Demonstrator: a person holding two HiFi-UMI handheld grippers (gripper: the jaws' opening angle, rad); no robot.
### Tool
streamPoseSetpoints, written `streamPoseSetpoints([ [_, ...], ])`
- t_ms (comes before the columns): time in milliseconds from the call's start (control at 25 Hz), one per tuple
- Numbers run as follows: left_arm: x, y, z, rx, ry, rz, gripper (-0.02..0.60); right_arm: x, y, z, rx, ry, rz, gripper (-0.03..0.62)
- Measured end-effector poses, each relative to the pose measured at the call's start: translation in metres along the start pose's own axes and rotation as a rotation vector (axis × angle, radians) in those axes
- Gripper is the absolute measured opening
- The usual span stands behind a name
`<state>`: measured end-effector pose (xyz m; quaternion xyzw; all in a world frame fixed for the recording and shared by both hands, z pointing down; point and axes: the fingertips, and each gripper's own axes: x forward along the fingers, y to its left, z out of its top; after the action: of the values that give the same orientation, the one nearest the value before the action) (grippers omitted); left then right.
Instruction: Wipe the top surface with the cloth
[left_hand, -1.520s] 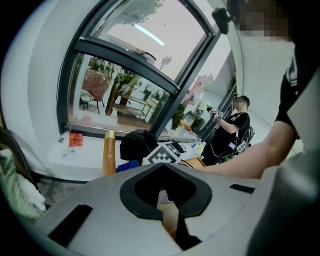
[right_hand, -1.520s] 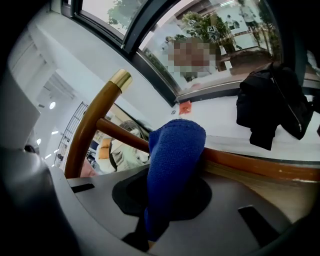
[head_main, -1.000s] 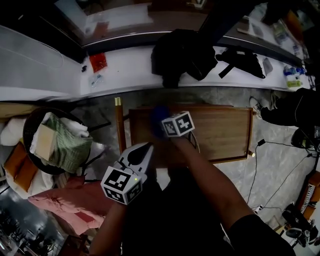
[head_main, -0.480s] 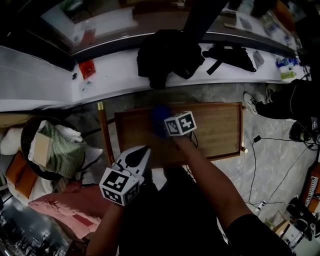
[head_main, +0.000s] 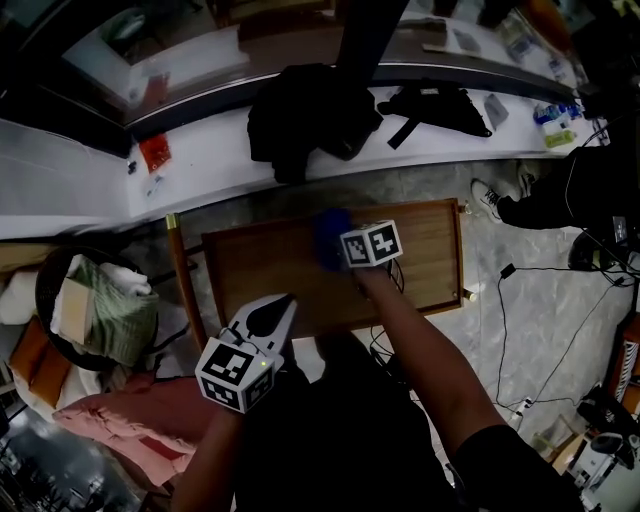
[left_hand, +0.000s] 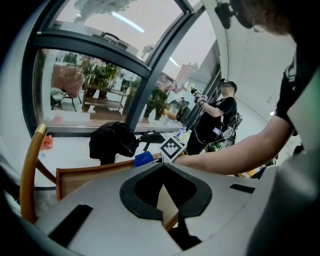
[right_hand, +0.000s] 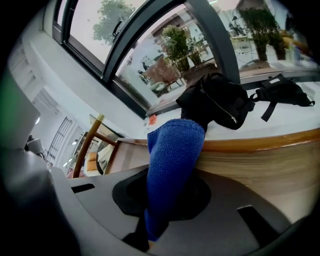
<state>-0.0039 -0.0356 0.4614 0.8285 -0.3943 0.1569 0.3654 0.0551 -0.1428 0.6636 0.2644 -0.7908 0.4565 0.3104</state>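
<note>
The blue knitted cloth (head_main: 330, 237) lies pressed on the wooden table top (head_main: 260, 270), near its far edge and about mid-width. My right gripper (head_main: 345, 245) is shut on it, and in the right gripper view the cloth (right_hand: 175, 150) hangs out between the jaws over the table (right_hand: 260, 160). My left gripper (head_main: 283, 303) hovers at the table's near edge, shut on nothing. The left gripper view shows its jaws (left_hand: 163, 167) closed, with the cloth (left_hand: 143, 159) and the right gripper's marker cube (left_hand: 172, 147) beyond.
A wooden chair post with a brass tip (head_main: 180, 270) stands at the table's left end. A basket of laundry (head_main: 95, 305) and pink fabric (head_main: 120, 415) lie to the left. Black bags (head_main: 310, 110) rest on the white sill. Cables (head_main: 500, 330) cross the floor at the right. A person (left_hand: 217, 115) stands beyond.
My right gripper has slid the blue cloth to the right along the table's far edge. The left gripper has kept its place at the near edge.
</note>
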Motion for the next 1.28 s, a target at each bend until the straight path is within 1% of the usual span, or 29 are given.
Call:
streamPoseSetpoints([
  [160, 0.010, -0.013, -0.005, 0.002, 0.004, -0.005, 0.009, -0.022, -0.027, -0.001, 0.016, -0.021, -0.028, 0.057],
  [320, 0.023, -0.032, -0.005, 0.020, 0.013, -0.027, 0.009, -0.048, -0.060, -0.001, 0.049, -0.046, -0.060, 0.057],
  [600, 0.039, -0.058, -0.004, 0.059, 0.038, -0.059, 0.009, -0.095, -0.125, 0.004, 0.106, -0.091, -0.151, 0.057],
  [720, 0.043, -0.063, -0.002, 0.067, 0.040, -0.061, 0.009, -0.112, -0.148, 0.007, 0.130, -0.097, -0.165, 0.057],
  [960, 0.042, -0.062, -0.005, 0.078, 0.050, -0.043, 0.009, -0.135, -0.179, 0.012, 0.134, -0.101, -0.212, 0.057],
  [1200, 0.038, -0.063, -0.009, 0.065, 0.053, -0.033, 0.009, -0.157, -0.208, 0.016, 0.128, -0.120, -0.304, 0.057],
  [1280, 0.038, -0.065, -0.012, 0.064, 0.055, -0.034, 0.009, -0.164, -0.216, 0.017, 0.120, -0.123, -0.349, 0.057],
])
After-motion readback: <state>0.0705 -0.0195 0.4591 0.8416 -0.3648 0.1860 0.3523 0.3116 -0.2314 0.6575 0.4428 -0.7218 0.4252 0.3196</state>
